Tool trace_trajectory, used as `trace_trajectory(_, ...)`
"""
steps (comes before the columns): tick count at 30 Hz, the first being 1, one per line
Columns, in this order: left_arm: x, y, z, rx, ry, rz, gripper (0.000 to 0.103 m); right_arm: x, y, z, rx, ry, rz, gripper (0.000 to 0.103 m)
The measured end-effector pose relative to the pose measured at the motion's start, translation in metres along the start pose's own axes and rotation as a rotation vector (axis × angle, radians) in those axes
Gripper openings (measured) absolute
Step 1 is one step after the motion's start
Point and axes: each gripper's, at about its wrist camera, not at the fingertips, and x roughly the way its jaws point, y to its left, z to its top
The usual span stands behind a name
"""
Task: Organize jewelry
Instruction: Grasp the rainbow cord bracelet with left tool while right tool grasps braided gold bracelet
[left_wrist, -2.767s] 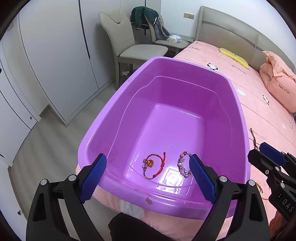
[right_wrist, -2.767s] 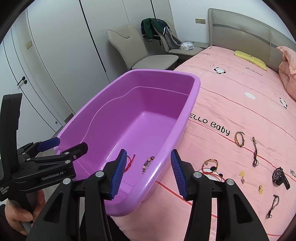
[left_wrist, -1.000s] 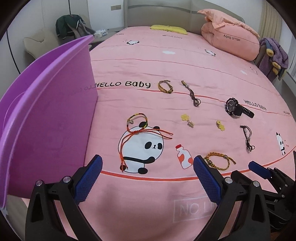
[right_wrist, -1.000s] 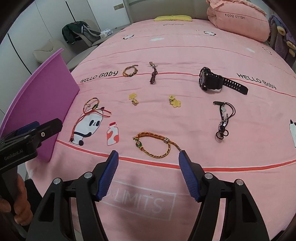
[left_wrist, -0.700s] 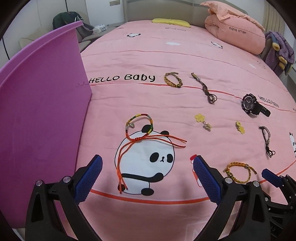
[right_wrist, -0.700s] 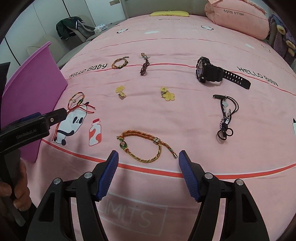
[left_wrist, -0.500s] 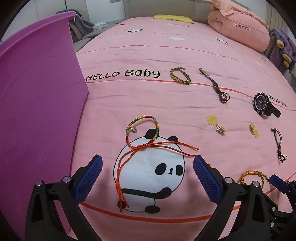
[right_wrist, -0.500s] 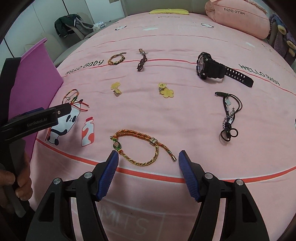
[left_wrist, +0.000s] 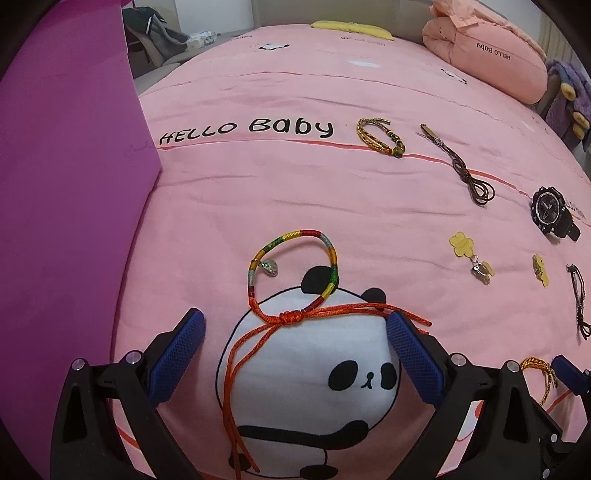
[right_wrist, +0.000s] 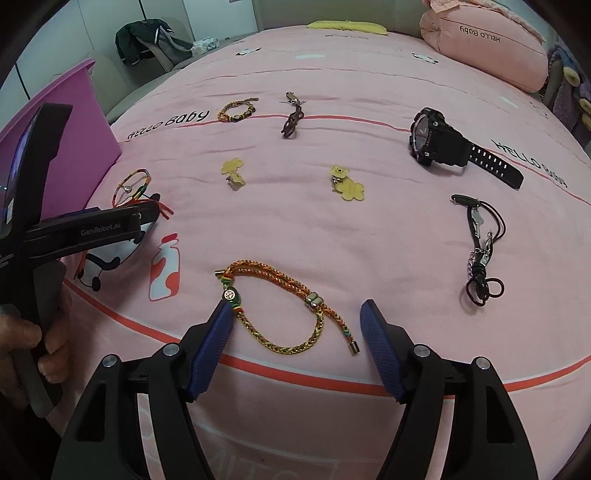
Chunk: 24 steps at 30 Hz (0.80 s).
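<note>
My left gripper (left_wrist: 295, 334) is open, its jaws on either side of the red knot and cords of a multicoloured string bracelet (left_wrist: 295, 258) lying on the panda print; it also shows in the right wrist view (right_wrist: 131, 186). My right gripper (right_wrist: 297, 325) is open, straddling a gold-and-orange braided bracelet (right_wrist: 291, 306) on the pink bedspread; a bit of it shows in the left wrist view (left_wrist: 537, 369). The purple tub (left_wrist: 62, 192) stands at the left, its inside hidden.
More jewelry lies on the bed: a braided bracelet (right_wrist: 236, 107), a brown cord (right_wrist: 293, 118), two yellow flower clips (right_wrist: 232, 171) (right_wrist: 347, 184), a black watch (right_wrist: 443, 144) and a dark cord with charms (right_wrist: 480, 247). Pink pillows (left_wrist: 484, 55) lie at the back.
Both grippers left the tub, swung right over the bed and came down close. The left now straddles the multicoloured bracelet, the right the gold braided one. Both stayed open.
</note>
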Motion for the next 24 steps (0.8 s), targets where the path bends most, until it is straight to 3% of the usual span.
trace_trajectory(6, 0.002, 0.003, 0.003, -0.006, -0.015, -0.018, 0.098, -0.006, -0.004, 0.002, 0.024, -0.014, 0.07, 0.069)
trace_trajectory(17, 0.013, -0.001, 0.016, 0.022, -0.014, -0.019, 0.098, 0.006, 0.013, 0.001, -0.076, -0.002, -0.002, 0.07)
trace_trajectory(24, 0.02, 0.005, 0.018, 0.009, -0.044, -0.077, 0.094, 0.012, 0.018, 0.002, -0.108, -0.008, -0.032, 0.068)
